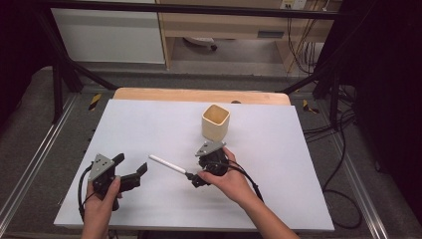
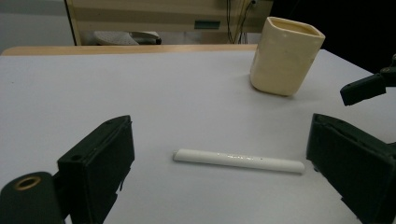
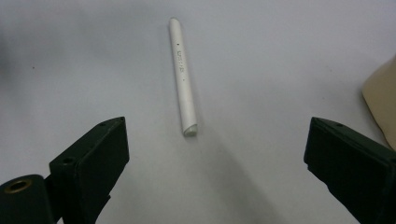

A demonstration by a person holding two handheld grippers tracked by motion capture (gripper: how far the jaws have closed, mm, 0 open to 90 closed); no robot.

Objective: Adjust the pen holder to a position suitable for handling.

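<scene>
A white stick (image 1: 167, 164) lies flat on the white table cover (image 1: 278, 149), slanting from upper left to lower right. Its right end rests just in front of my right gripper (image 1: 195, 168), which stands open and holds nothing. In the right gripper view the stick (image 3: 183, 74) points away from the open right gripper (image 3: 218, 133), its near end between and just ahead of the jaws. My left gripper (image 1: 130, 164) is open to the left of the stick. The left gripper view has the stick (image 2: 238, 160) lying crosswise ahead of the left gripper (image 2: 222, 140).
A cream square cup (image 1: 215, 122) stands upright just behind the right gripper, seen again as the cup (image 2: 286, 56) and the cup's edge (image 3: 383, 98). A jaw of the other gripper (image 2: 366, 88) shows at the right. Cables (image 1: 343, 164) trail off the table's right side.
</scene>
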